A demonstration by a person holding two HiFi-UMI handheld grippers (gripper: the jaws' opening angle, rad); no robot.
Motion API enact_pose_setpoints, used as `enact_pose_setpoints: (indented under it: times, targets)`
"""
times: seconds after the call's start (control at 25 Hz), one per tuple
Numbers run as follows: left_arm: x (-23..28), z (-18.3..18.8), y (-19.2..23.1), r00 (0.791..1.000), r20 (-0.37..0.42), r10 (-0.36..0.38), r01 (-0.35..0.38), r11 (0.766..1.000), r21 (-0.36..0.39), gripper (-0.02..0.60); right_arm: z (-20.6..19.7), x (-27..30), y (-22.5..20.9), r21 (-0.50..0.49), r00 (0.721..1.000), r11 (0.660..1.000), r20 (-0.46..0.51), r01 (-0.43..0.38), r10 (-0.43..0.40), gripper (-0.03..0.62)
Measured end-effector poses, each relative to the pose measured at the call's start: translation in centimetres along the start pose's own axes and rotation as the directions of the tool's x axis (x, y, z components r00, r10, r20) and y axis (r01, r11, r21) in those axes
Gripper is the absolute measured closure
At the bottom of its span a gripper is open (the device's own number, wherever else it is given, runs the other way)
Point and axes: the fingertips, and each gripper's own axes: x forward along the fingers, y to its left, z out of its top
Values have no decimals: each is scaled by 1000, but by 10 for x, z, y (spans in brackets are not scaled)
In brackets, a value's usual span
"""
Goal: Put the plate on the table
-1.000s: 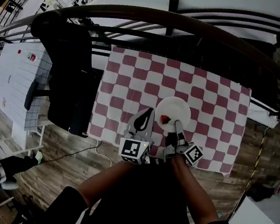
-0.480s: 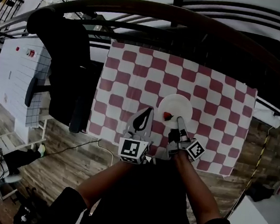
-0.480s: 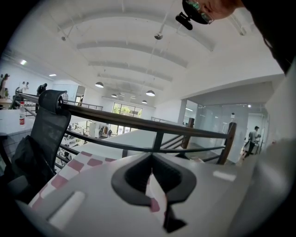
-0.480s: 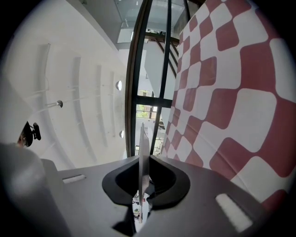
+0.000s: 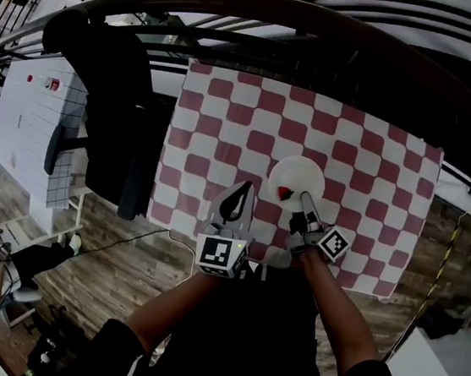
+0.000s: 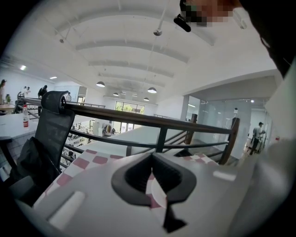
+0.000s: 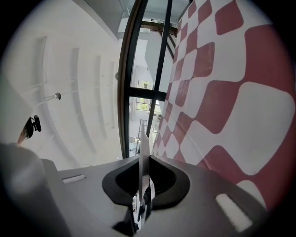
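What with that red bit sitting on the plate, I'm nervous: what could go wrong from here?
The right gripper pinches the plate only at its near rim, so it might tilt or slip. The small red thing could then roll off onto the checked cloth.

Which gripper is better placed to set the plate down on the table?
Right. The right gripper is shut on the plate at its near rim, over the checked tablecloth; the left gripper is shut, empty, beside it.

Left hand-held gripper (image 5: 243, 190) and right hand-held gripper (image 5: 304, 197) are light grey plastic with black-lined jaws, each carrying a white cube with black square markers (image 5: 221, 254). Person's wearing a black short-sleeved top (image 5: 235, 328).
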Motion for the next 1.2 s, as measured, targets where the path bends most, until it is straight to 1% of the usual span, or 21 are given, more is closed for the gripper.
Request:
enact_pose_setpoints:
  times: [0.2,0.28,0.36,0.44,0.52,0.6,0.76,0.8,0.88,0.92,1.08,1.2]
  targets:
    - [1,-8,-5,1000,-10,-7,7,1000,-25,574,-2,11,-17,-31,999,1000,-43,-2,1,577]
    - [3,-8,-7,1000,-9,-10,10,1000,-25,574,-5,14,-24,-46,997,999,-76,12,-15,576]
    - [4,-10,-7,1000,-10,-7,7,999,-32,574,-7,19,-27,-60,994,998,-111,6,-13,576]
    - [5,-11,-5,1000,-8,-4,4,999,-37,574,-11,22,-28,-58,991,998,-135,-3,-5,576]
    - [6,-9,-4,1000,-2,-3,3,999,-33,574,-13,21,-35,-54,989,998,-149,12,-20,576]
    - [5,-7,-1,1000,0,2,-2,1000,-29,574,-15,20,-43,-38,987,999,-158,34,-40,576]
    - [4,-10,7,1000,-14,27,-27,999,-38,574,-21,24,-51,26,985,999,-171,42,-37,577]
    - [4,-11,9,999,-17,32,-33,999,-43,574,-23,23,-55,40,983,997,-175,66,-59,576]
    - [2,-13,12,999,-21,40,-41,998,-49,574,-25,18,-64,39,974,989,-184,140,-131,576]
    - [2,-13,12,999,-22,42,-43,998,-50,574,-25,18,-66,44,974,988,-180,149,-139,576]
    - [0,-14,10,999,-15,31,-32,998,-49,574,-25,28,-60,85,986,993,-153,82,-68,576]
    - [0,-15,7,1000,-11,22,-22,998,-54,574,-25,30,-61,90,983,990,-163,105,-90,576]
